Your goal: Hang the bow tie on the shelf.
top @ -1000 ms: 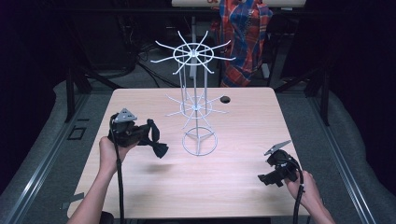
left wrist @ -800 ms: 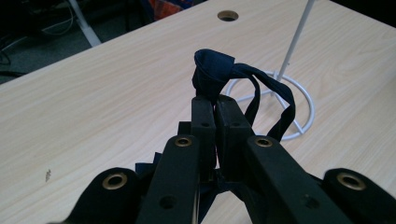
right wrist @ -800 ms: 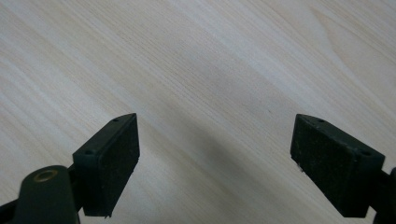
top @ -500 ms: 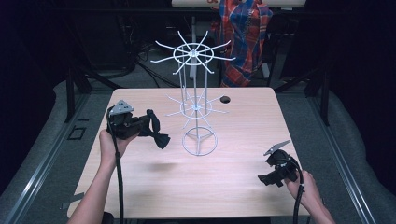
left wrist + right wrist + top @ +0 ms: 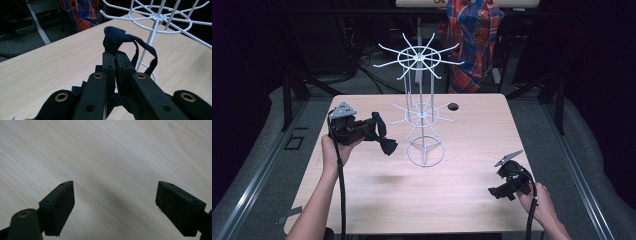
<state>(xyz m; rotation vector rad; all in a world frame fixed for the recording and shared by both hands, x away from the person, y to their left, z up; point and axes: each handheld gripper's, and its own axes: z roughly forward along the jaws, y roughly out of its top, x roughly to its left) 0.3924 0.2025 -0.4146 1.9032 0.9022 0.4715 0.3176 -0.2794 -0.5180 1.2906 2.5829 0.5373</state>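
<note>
Bow tie [image 5: 117, 38] in left tool [image 5: 115, 60] (clamped)

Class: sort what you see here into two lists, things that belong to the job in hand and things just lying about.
In the job:
- left gripper, shut on the bow tie
- white wire rack

Lying about:
- right gripper, open over bare table
- plaid cloth behind the table

No readable text, labels, brands or numbers anywhere.

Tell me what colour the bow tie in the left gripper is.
Dark navy blue; the bow tie shows best in the left gripper view.
</note>
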